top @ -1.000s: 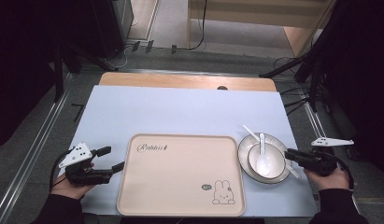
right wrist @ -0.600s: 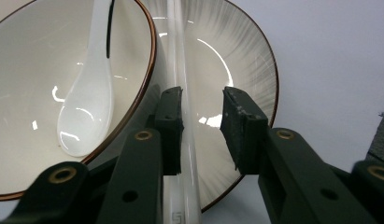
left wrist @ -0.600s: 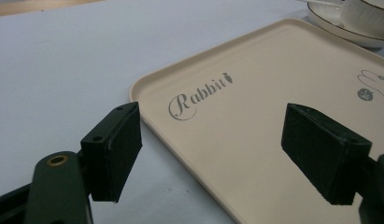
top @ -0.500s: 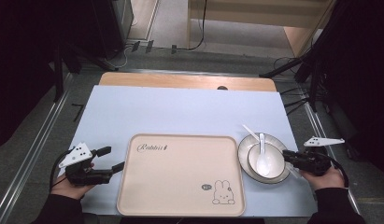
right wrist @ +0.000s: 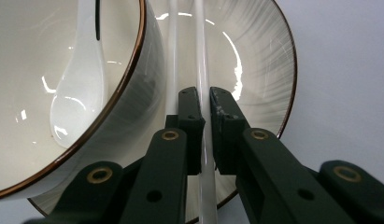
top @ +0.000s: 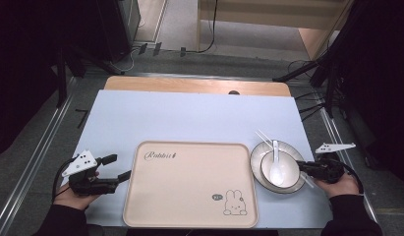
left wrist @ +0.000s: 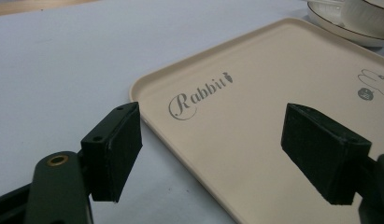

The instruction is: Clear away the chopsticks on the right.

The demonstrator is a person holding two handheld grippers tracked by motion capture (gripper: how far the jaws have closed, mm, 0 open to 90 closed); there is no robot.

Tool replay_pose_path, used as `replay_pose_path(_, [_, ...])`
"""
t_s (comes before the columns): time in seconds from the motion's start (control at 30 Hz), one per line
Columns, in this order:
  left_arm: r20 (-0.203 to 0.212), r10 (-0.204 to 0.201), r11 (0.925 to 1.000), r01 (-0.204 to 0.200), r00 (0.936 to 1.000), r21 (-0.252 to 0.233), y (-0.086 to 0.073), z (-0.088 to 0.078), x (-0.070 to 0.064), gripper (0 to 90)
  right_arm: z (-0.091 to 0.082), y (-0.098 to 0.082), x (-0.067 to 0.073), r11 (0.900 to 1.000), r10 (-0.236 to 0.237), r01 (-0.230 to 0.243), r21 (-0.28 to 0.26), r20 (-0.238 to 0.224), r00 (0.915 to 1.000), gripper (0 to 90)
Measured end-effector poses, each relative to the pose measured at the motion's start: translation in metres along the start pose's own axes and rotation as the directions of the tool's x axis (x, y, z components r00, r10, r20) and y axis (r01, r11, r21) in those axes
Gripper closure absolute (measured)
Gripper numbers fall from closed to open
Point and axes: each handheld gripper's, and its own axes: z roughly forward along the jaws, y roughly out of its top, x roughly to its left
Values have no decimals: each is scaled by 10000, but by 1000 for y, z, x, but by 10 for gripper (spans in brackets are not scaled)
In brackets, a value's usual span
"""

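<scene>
The right gripper (right wrist: pixel 203 109) has just been closing, fingers now pinching one white chopstick (right wrist: pixel 202 60) on the plate (right wrist: pixel 255 56); lifting seems next, while the left gripper (left wrist: pixel 217 154) waits with fingers spread.

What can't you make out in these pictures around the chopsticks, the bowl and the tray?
- Right gripper view: the left chopstick runs behind the left jaw, so I cannot tell whether both are pinched or just the right chopstick.
- High view: the near ends of the chopsticks are hidden by the gripper.
- Left gripper view: the bowl is cut off by the edge.
- High view: the tray badge is too small to read.
</scene>
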Motion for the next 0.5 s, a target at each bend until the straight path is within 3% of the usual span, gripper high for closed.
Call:
replay_pose_path(0.1, [0,-31,10000,31,10000,-24,0,0,0,209,-7,4,0,9997,248,-248,-56,89,9997,852])
replay_pose_path(0.27, [-14,-40,10000,40,10000,-8,0,0,0,209,-26,14,4,9944,860,-840,-641,298,9958,853])
replay_pose_path(0.37, [-19,-43,10000,43,10000,-11,0,0,0,209,-36,23,10,9891,1183,-1132,-947,501,9917,853])
replay_pose_path(0.5, [-40,-54,10000,54,10000,-11,0,0,0,209,-44,37,25,9851,1231,-1137,-1294,670,9901,853])
